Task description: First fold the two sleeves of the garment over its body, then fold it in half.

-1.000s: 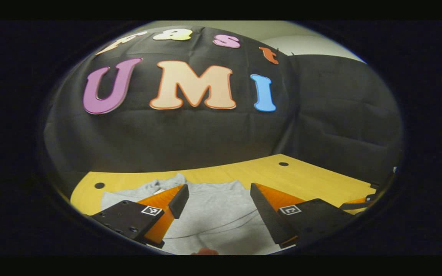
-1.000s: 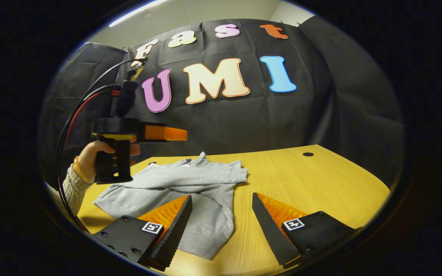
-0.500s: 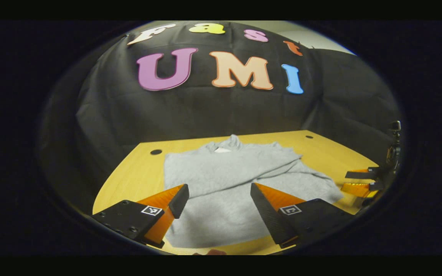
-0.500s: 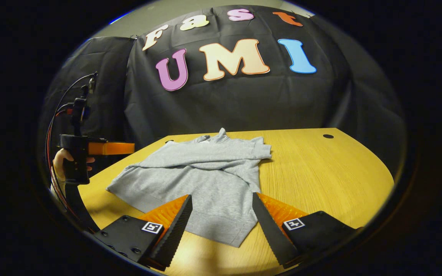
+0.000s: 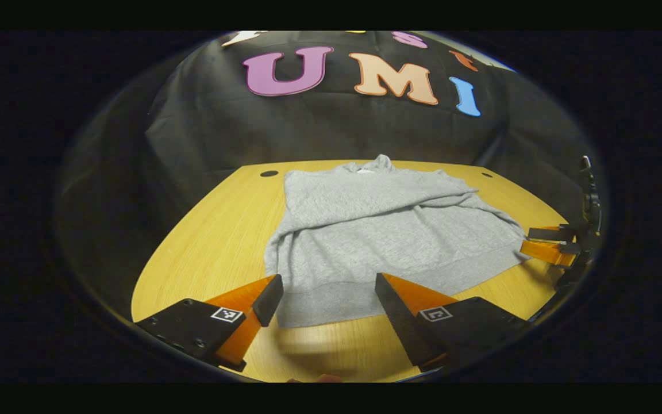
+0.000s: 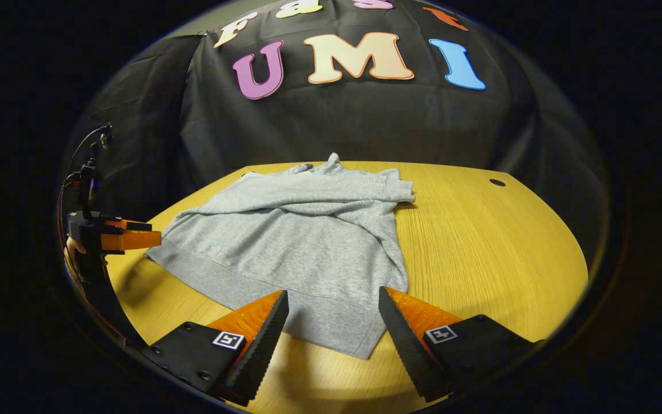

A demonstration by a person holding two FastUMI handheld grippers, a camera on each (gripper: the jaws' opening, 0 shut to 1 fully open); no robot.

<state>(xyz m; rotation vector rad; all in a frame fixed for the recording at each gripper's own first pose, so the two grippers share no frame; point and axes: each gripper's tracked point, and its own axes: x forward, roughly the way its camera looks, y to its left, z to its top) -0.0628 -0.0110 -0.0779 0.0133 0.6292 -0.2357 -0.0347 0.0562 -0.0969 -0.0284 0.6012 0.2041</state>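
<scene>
Though unfolded, sweatshirt [image 6: 302, 241] sleeves crossed.

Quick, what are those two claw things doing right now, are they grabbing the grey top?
Left gripper: open, holding nothing, at the sweatshirt's hem.
Right gripper: open, holding nothing, at the hem's other corner.

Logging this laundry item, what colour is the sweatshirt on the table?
Plain light grey sweatshirt, clearest in the right gripper view.
</scene>
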